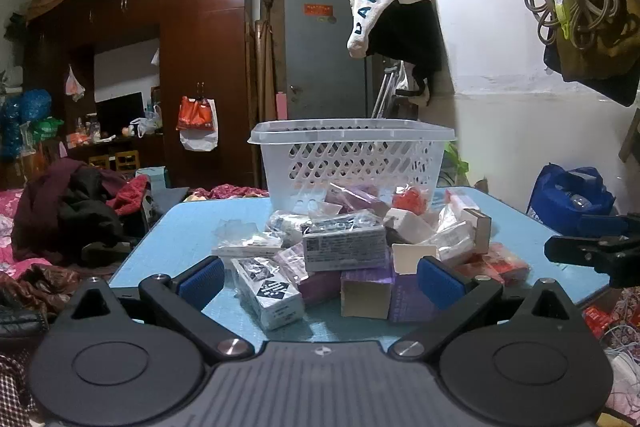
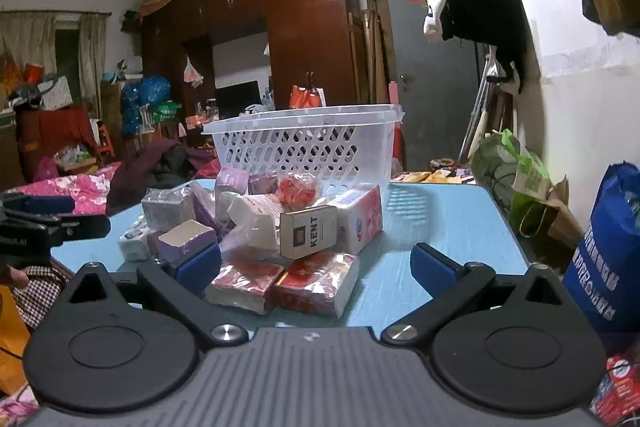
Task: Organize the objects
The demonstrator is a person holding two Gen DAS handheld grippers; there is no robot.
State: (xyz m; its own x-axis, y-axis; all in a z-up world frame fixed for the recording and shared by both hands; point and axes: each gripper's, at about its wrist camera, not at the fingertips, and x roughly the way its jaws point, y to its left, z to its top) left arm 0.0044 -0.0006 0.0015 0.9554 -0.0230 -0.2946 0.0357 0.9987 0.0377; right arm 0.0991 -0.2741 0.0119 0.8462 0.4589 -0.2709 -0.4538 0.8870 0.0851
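— Nearest to my left gripper [image 1: 318,281], what is lying there?

— Both pads are standing spread wide with nothing between them, and a black-and-white carton [image 1: 267,293] is lying just ahead on the table [image 1: 188,227], at the front of the pile. My right gripper [image 2: 316,269] is hanging just as wide, gripping nothing, over two red packs [image 2: 280,281].

— How are they going to handle?

— Light and stiff, I am guessing, though the film wrap is looking slippery, so I am planning to pinch each across its narrow sides. The red bagged thing [image 2: 298,189] is looking soft.

— Anything readable?

— One box [image 2: 306,231] is reading KENT; the other labels are blurring out. The basket [image 2: 304,143] is standing behind the pile, looking empty
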